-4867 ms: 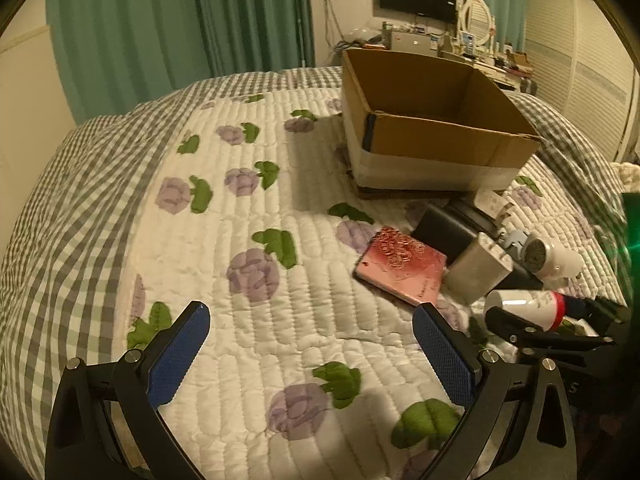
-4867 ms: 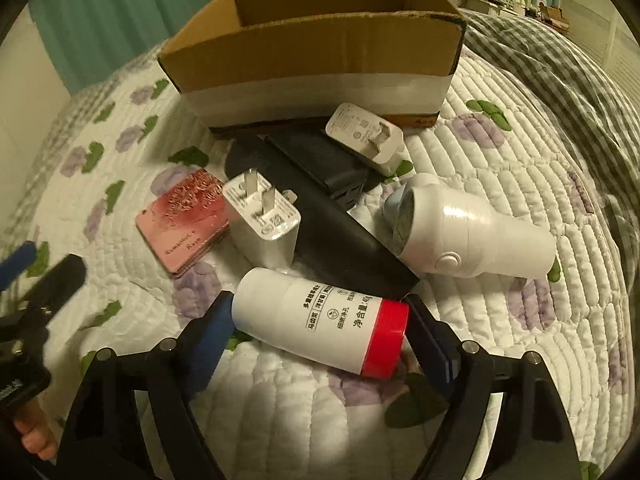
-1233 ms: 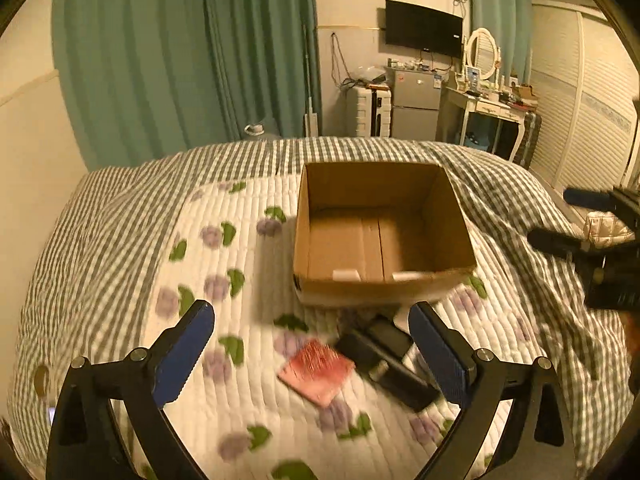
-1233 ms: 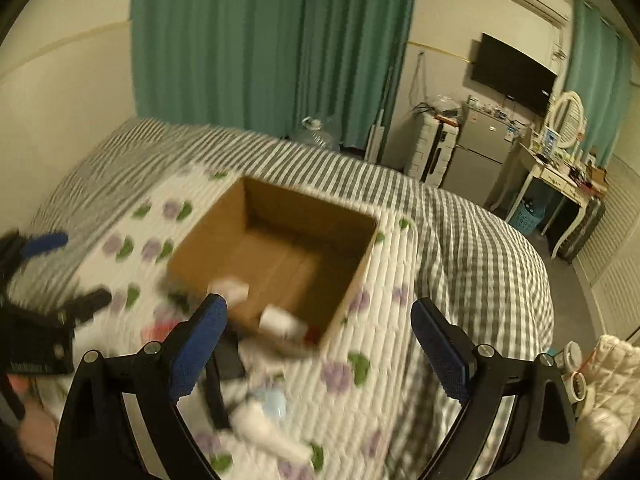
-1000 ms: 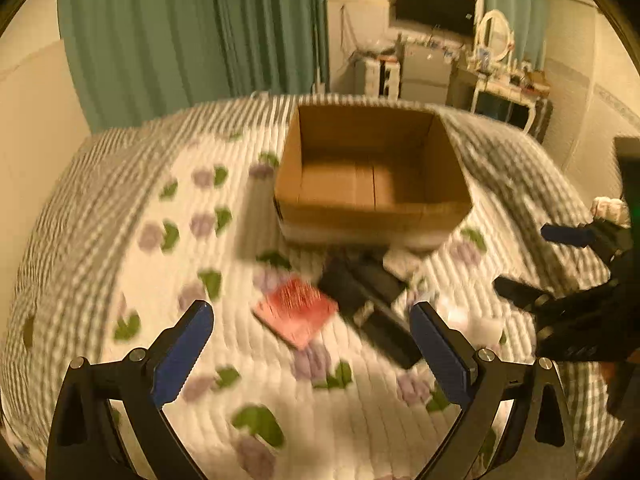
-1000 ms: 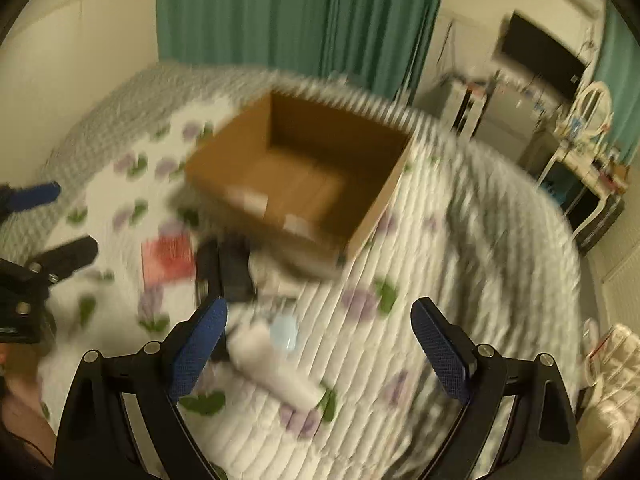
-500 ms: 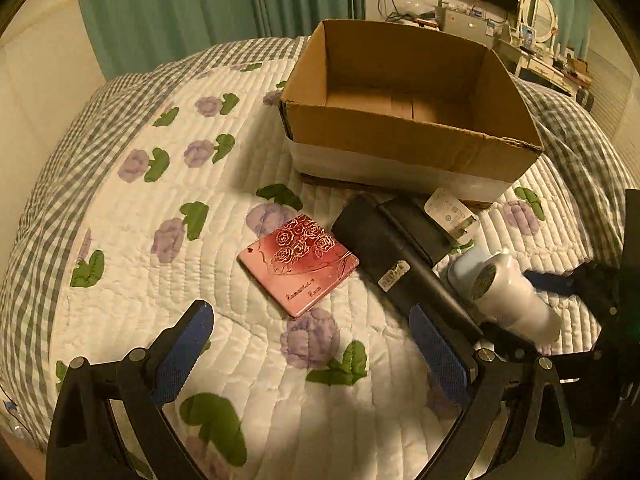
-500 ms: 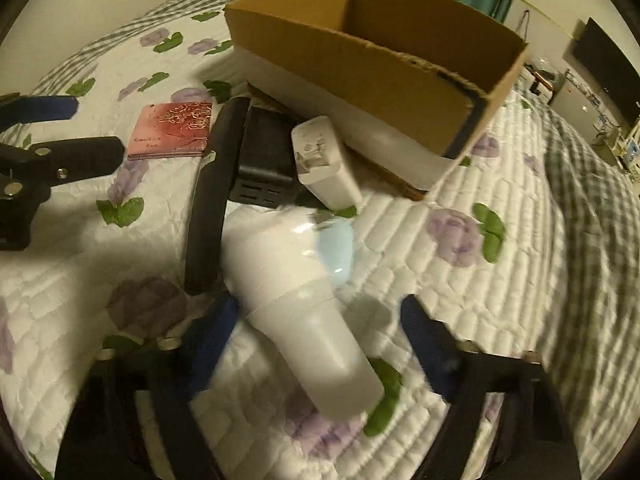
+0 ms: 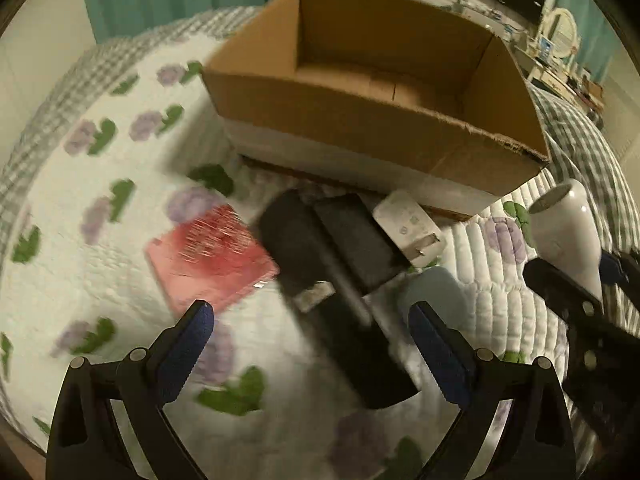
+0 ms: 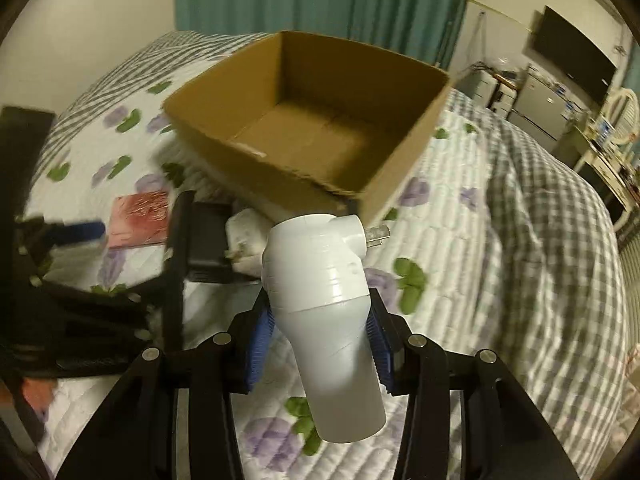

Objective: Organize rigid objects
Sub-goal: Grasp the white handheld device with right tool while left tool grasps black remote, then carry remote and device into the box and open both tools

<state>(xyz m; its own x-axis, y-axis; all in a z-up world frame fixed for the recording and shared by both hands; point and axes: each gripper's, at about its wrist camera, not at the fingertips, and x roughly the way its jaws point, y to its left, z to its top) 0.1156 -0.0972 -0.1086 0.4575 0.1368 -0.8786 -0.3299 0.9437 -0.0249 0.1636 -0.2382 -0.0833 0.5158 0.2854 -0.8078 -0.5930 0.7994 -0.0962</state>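
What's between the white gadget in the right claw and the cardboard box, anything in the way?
Nothing visible blocks it. The white gadget is clamped in the right claw, lifted off the quilt, and the cardboard box lies straight ahead, top open. Only its near wall has to be cleared.

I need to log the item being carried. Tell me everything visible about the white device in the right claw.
The white device is a smooth, glossy, plastic-looking body: a wide rounded head tapering to a cylindrical handle, with a small metal stub projecting from the head's side. The right claw is shut on its tapered neck, blue pads pressing both sides. It is held off the quilt, tilted, in front of the cardboard box.
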